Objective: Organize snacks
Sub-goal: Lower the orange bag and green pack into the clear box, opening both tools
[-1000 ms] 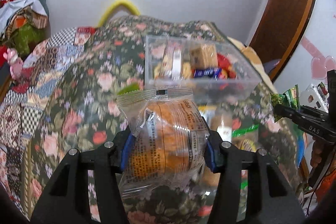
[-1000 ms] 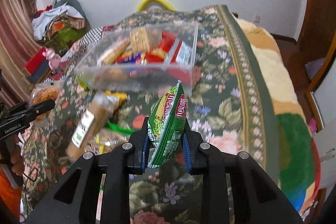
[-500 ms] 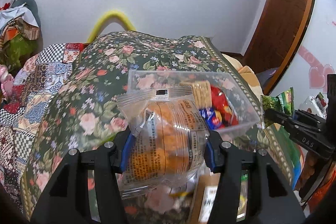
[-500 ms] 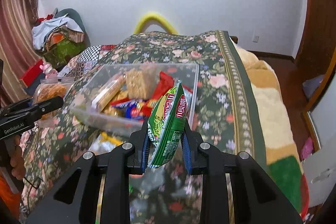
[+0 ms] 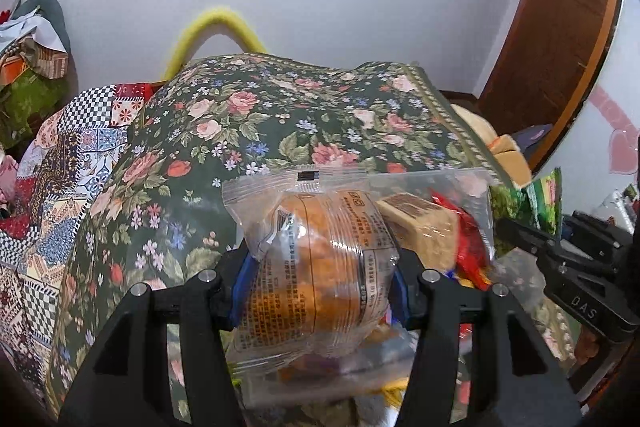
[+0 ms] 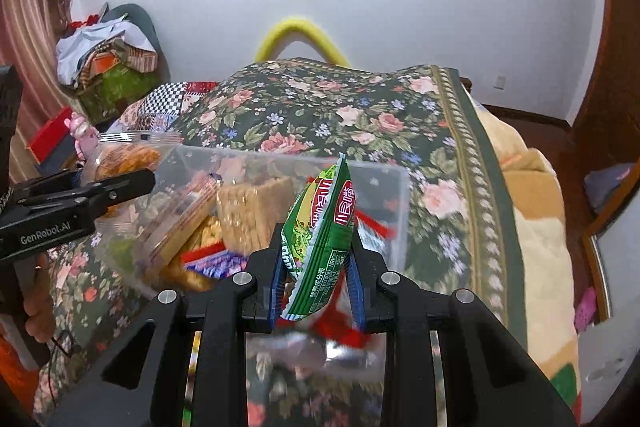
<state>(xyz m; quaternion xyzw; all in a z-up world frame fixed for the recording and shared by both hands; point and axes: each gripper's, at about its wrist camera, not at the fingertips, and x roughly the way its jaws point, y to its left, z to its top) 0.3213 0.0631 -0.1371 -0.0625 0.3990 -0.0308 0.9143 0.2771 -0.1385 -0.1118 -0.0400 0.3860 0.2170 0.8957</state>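
My left gripper (image 5: 320, 287) is shut on a clear bag of orange pastry (image 5: 316, 267) and holds it over the near left edge of the clear plastic bin (image 5: 472, 183). My right gripper (image 6: 316, 275) is shut on a green snack packet (image 6: 322, 239), held upright over the near right part of the same bin (image 6: 396, 199). The bin sits on the floral bedspread (image 6: 320, 107) and holds several snacks, among them a tan cracker block (image 6: 252, 211) and red wrappers. The left gripper with its pastry bag shows at the left of the right wrist view (image 6: 120, 187); the right gripper and green packet show at the right of the left wrist view (image 5: 540, 211).
A patchwork quilt (image 5: 60, 163) lies left of the bedspread. A yellow curved bar (image 6: 300, 35) stands at the bed's far end. Clothes are piled on a chair (image 6: 108, 55) at far left. A wooden door (image 5: 560, 27) is at right. Loose snacks lie blurred under both grippers.
Both grippers have risen and moved forward over the bin, each keeping its snack. The bin now lies directly below and close, where before it was farther ahead.
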